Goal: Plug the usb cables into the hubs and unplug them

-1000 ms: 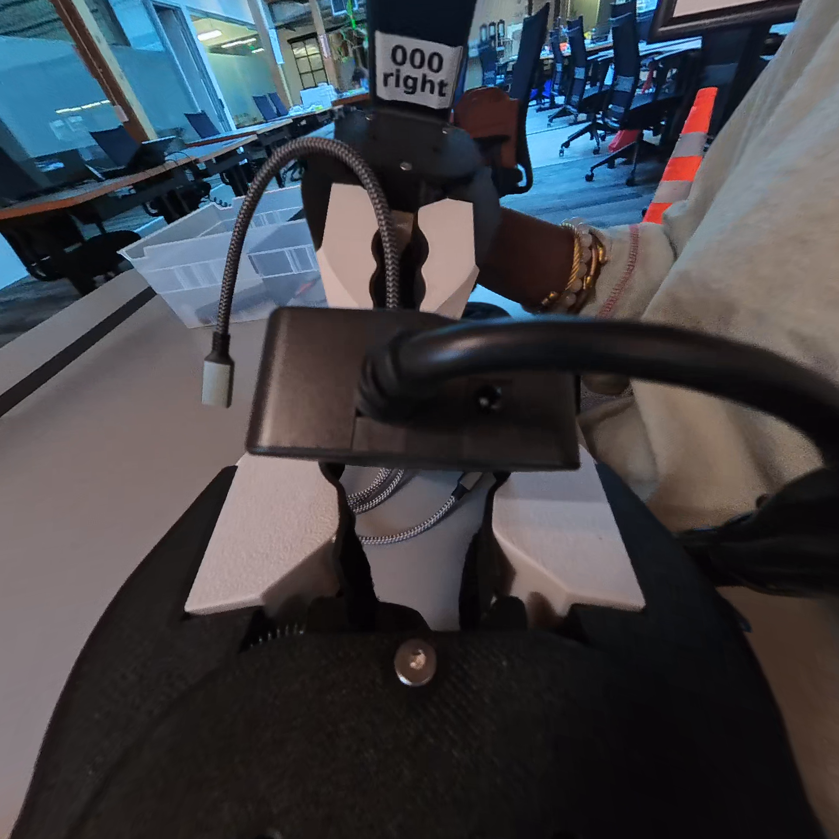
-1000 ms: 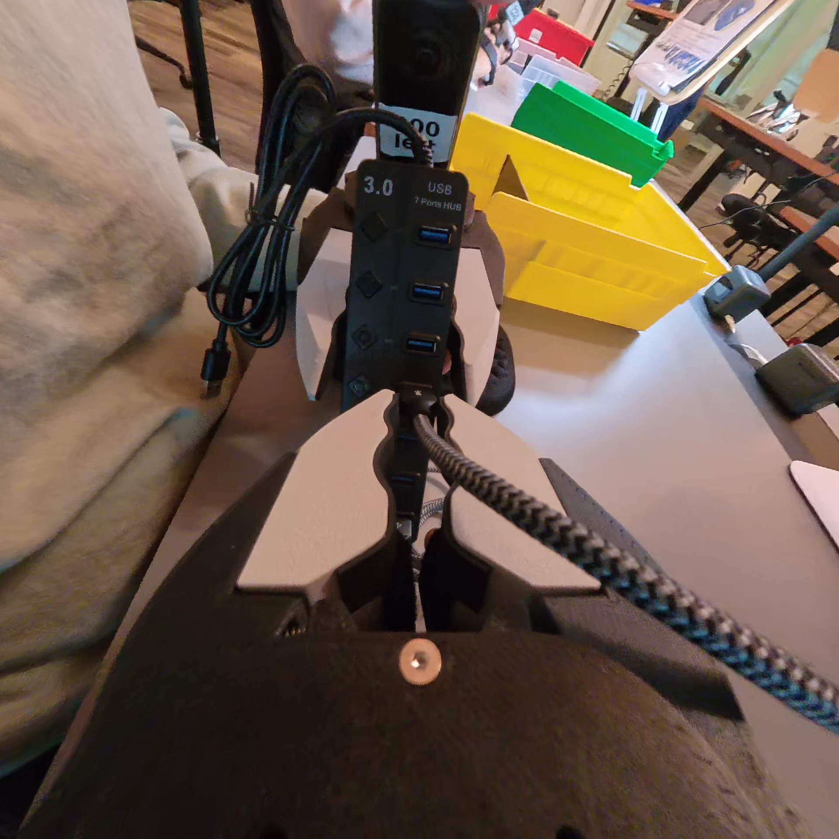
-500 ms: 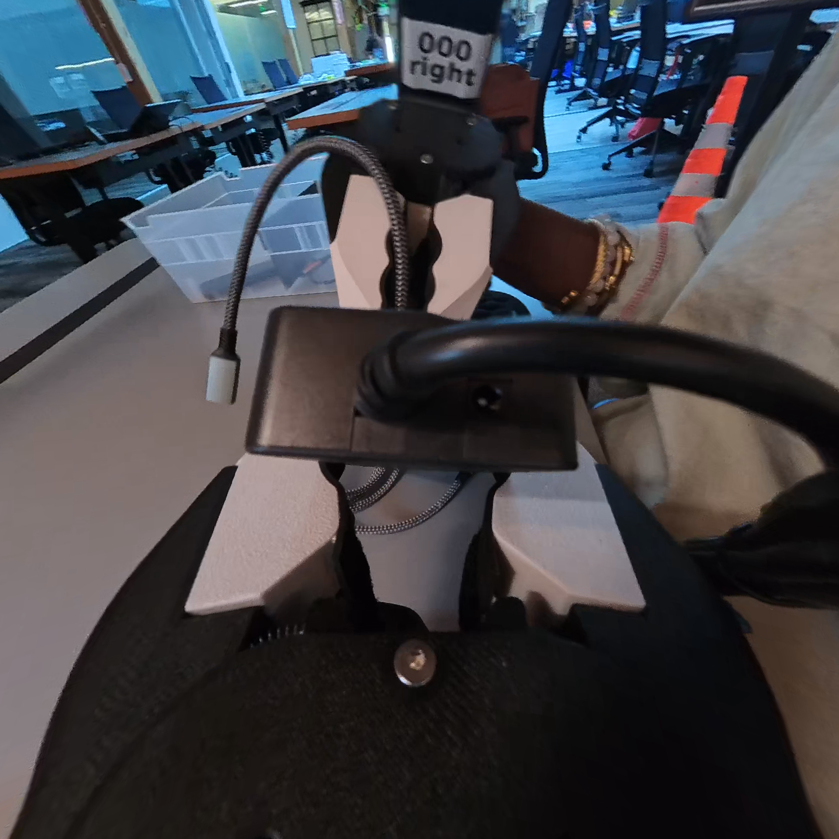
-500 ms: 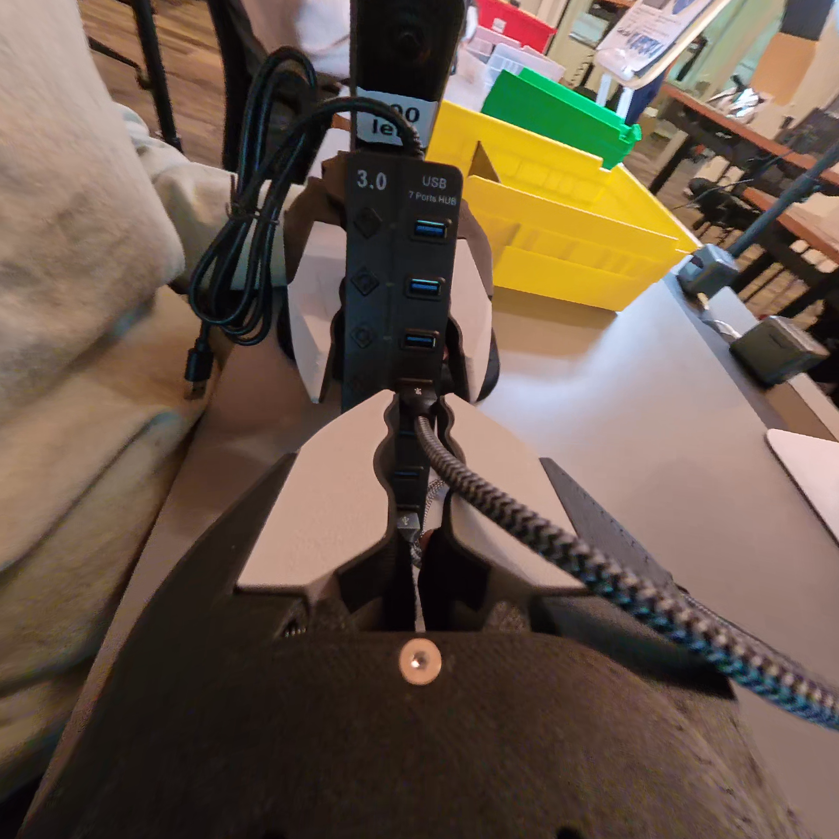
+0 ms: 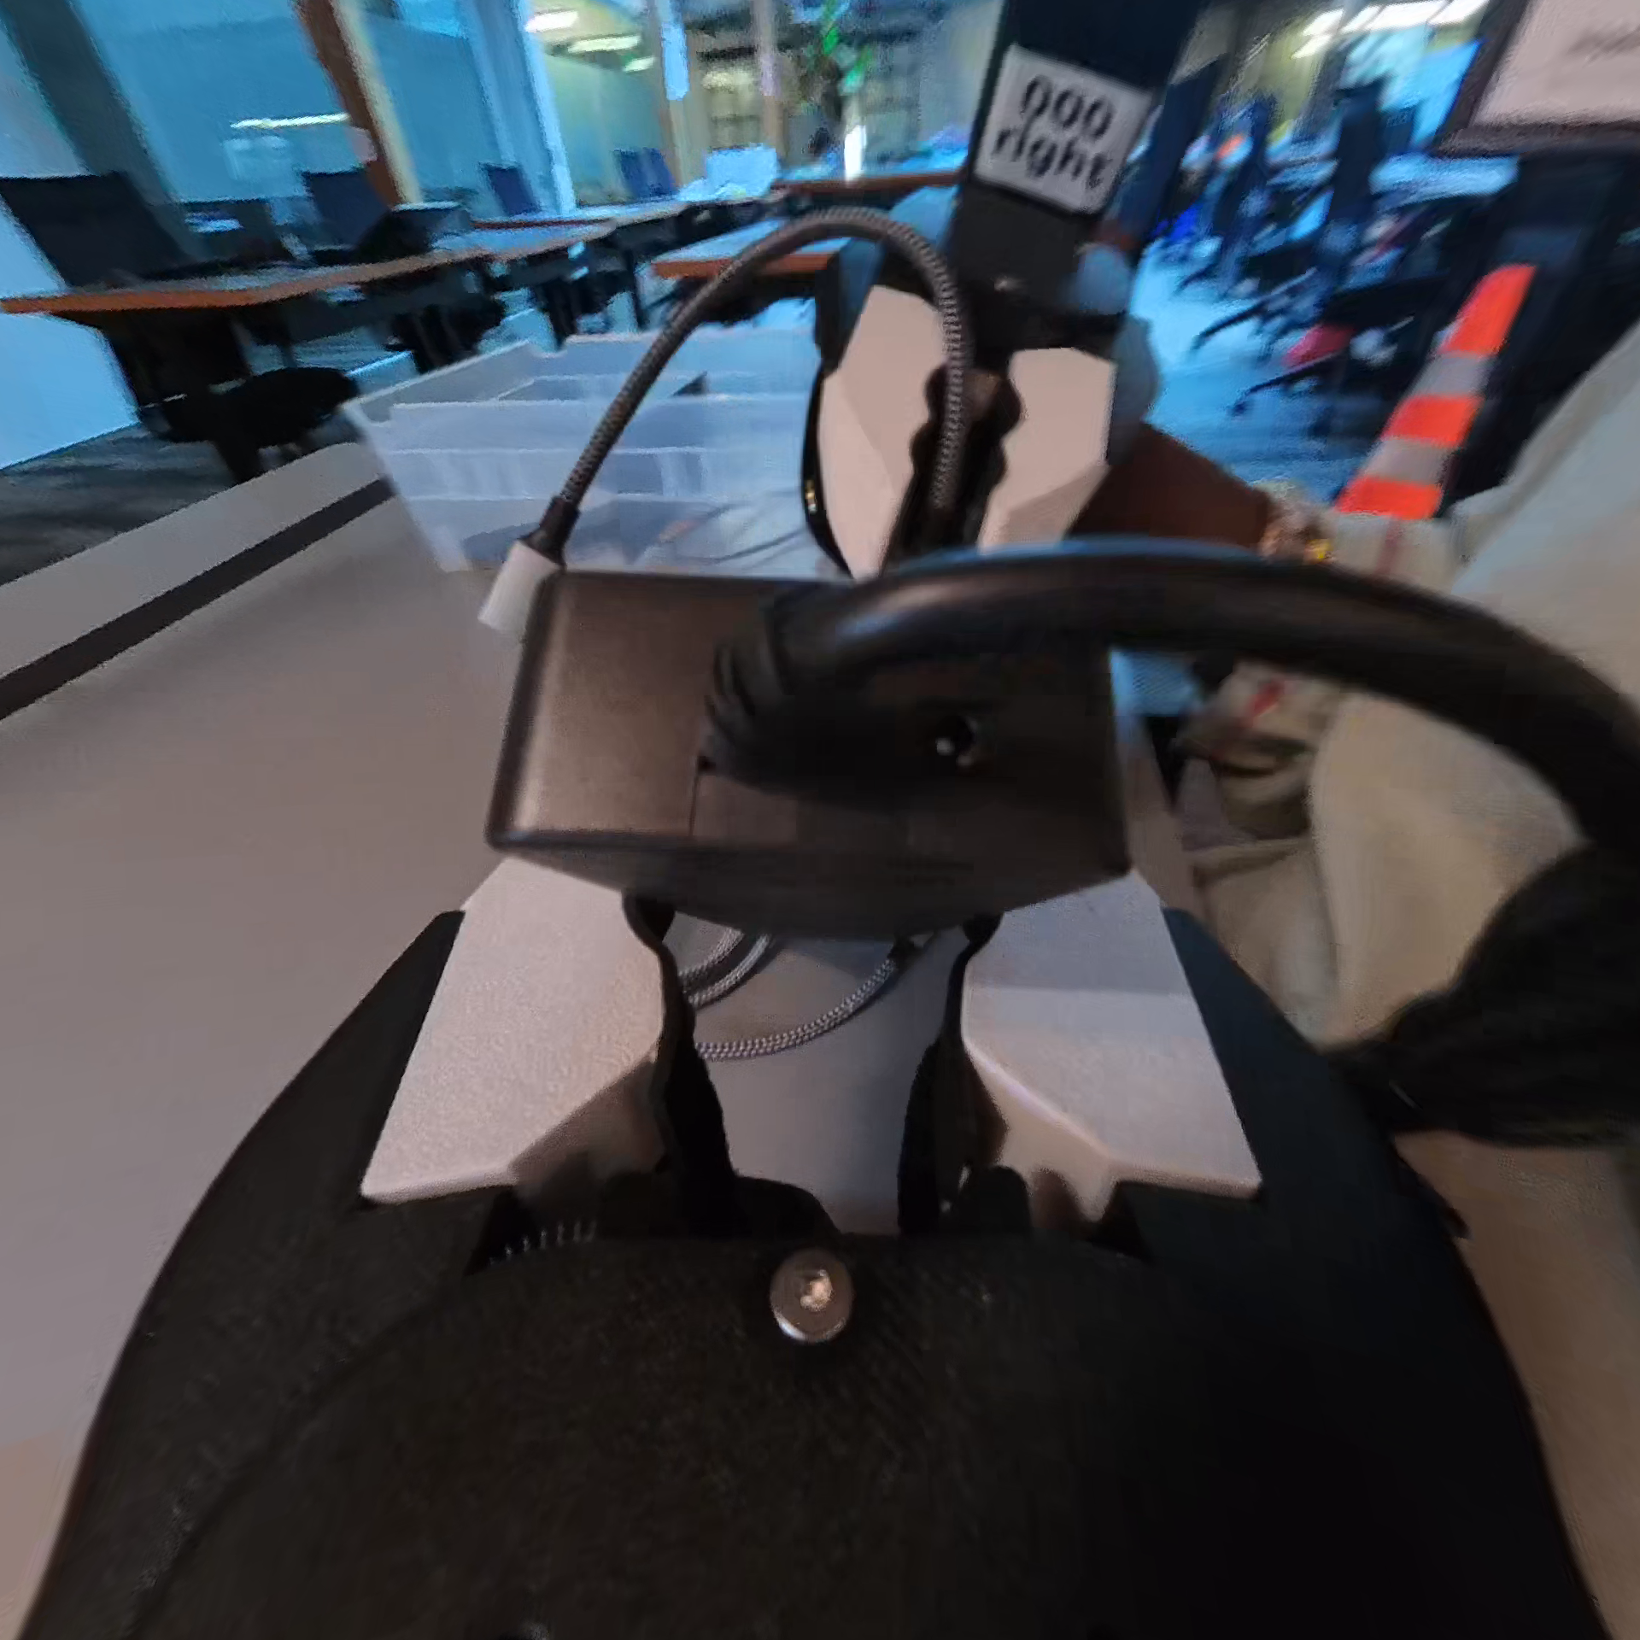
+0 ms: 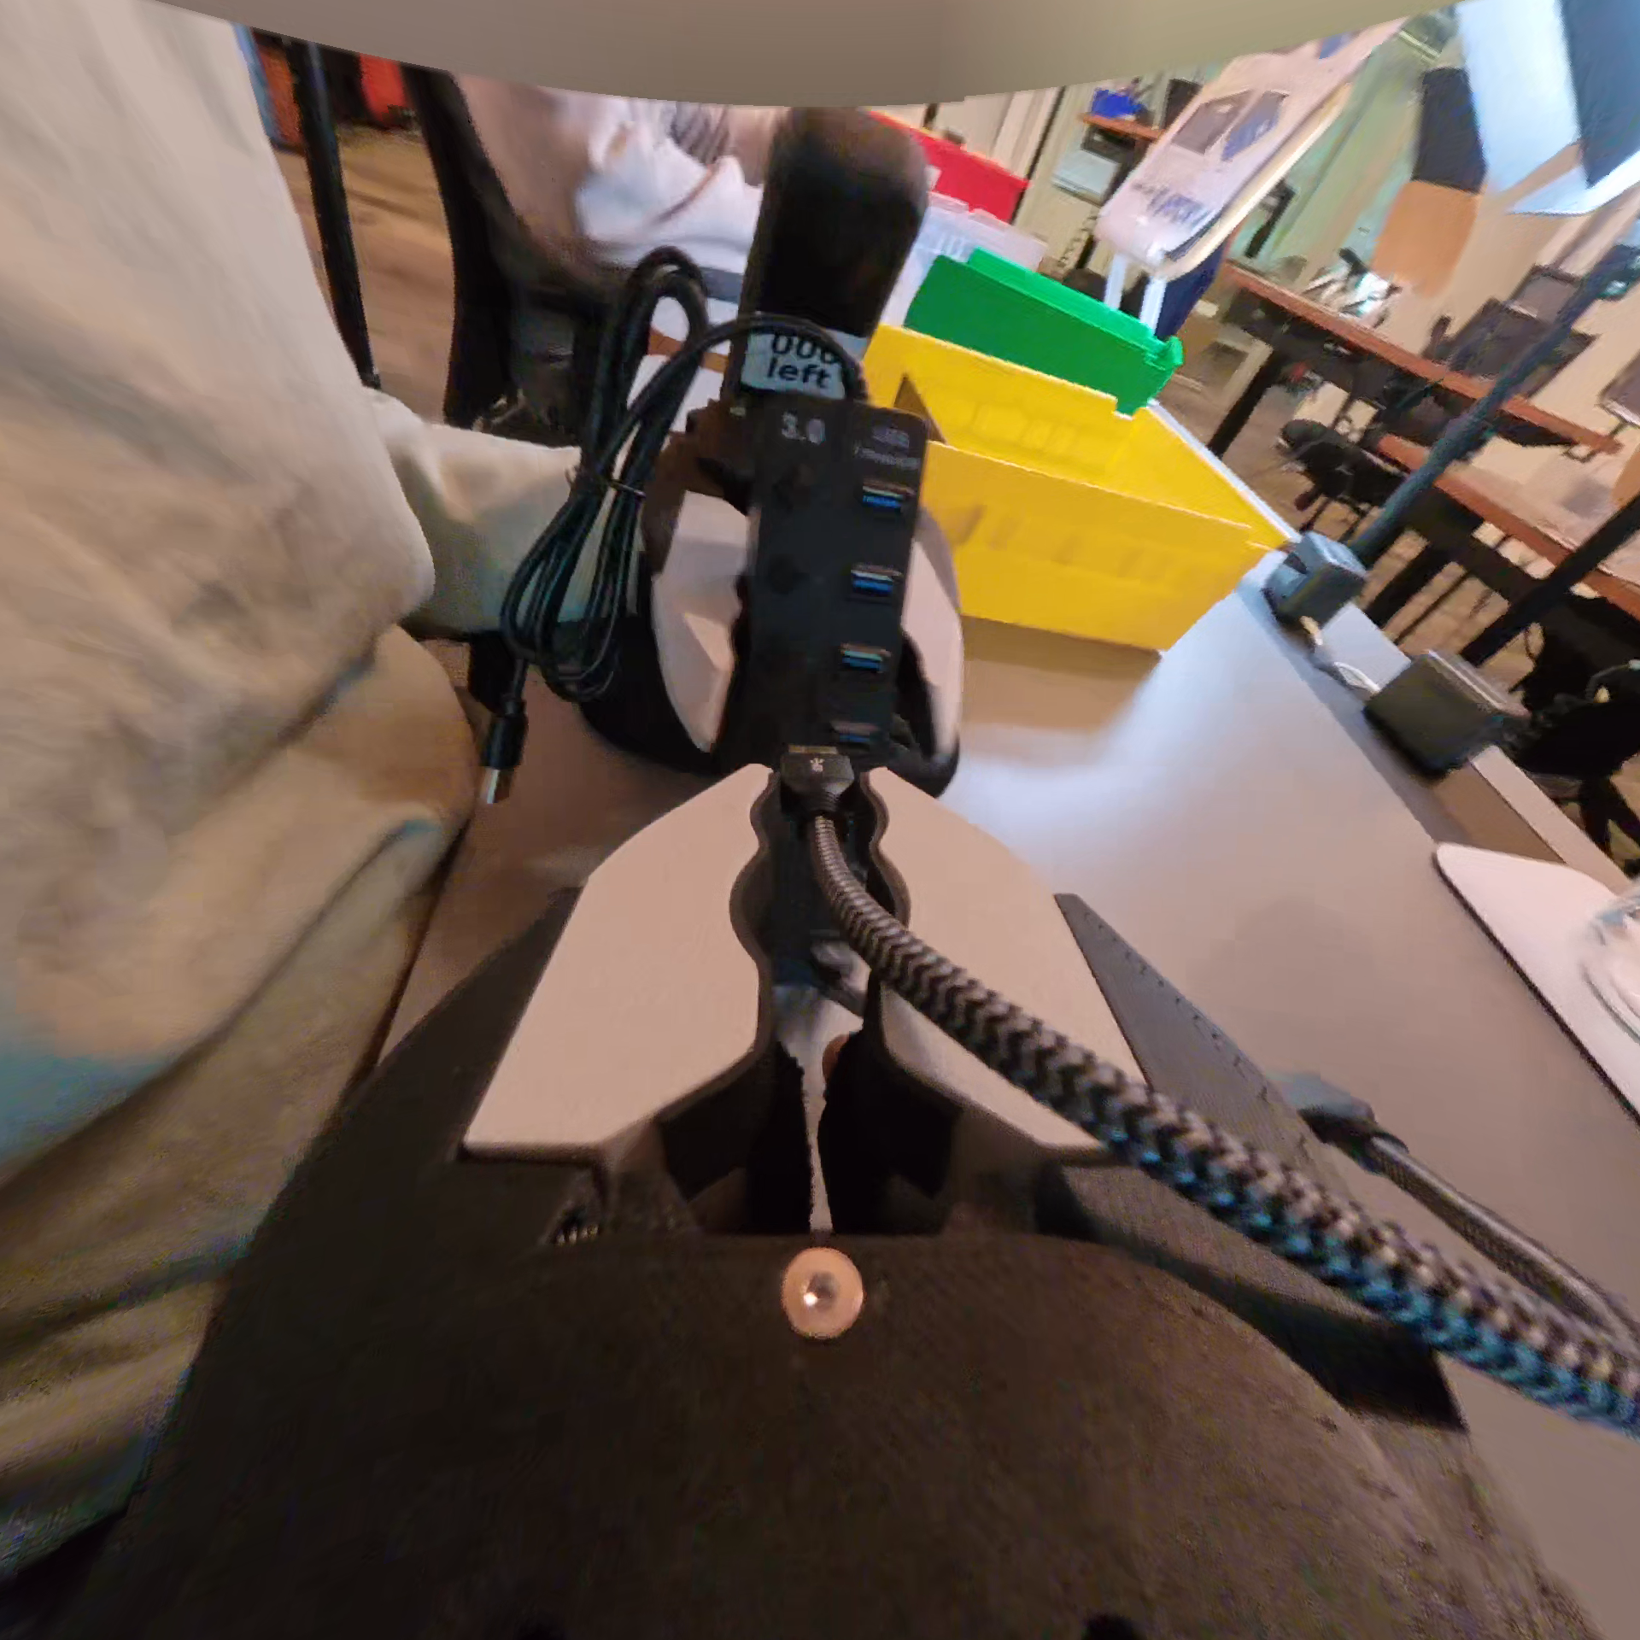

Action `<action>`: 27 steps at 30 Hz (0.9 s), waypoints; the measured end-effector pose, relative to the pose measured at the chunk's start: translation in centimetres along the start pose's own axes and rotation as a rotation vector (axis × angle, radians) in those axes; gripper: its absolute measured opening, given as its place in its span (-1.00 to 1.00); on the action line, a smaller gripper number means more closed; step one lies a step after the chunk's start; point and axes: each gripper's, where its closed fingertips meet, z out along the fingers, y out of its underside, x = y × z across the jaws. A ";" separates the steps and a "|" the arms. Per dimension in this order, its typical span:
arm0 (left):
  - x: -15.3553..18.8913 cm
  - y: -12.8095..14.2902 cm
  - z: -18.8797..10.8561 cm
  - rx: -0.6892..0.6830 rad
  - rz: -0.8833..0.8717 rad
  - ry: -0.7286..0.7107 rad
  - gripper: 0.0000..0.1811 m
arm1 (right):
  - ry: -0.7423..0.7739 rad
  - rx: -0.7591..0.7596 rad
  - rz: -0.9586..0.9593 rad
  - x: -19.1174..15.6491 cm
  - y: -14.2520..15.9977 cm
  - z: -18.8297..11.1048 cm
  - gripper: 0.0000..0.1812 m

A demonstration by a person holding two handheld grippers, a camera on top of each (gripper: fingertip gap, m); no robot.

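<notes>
My left gripper is shut on a black USB hub, seen end-on, with its thick black cable curving right. In the right wrist view the hub stands tilted, blue ports facing me, between the left gripper's fingers. My right gripper is shut on the plug of a braided cable. The plug tip sits at the hub face just below the fourth blue port; I cannot tell if it is seated. In the left wrist view the right gripper faces me, and the braided cable's white end hangs free.
A yellow bin and a green bin stand behind the hub on the grey table. The hub's bundled cable hangs at left by a person's sleeve. Black adapters and a white pad lie right. A clear bin stands far left. The tips of one gripper are about 5 cm away from the tips of the other.
Both views are blurred by motion. The right gripper has shifted right and tilted in the left wrist view. The hub looks smaller and leans in the right wrist view. Both grips are unchanged.
</notes>
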 end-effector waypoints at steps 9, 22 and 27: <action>1.2 0.3 0.3 -0.026 0.046 0.067 -0.30 | 0.438 -0.426 -0.069 3.8 0.7 -11.7 -0.82; 1.7 0.5 0.4 -0.039 0.094 0.069 -0.30 | 0.658 -1.199 0.339 6.2 13.5 -27.4 -0.83; 1.6 0.5 0.4 -0.041 0.089 0.068 -0.30 | 0.599 -1.212 0.488 6.1 15.8 -26.7 -0.70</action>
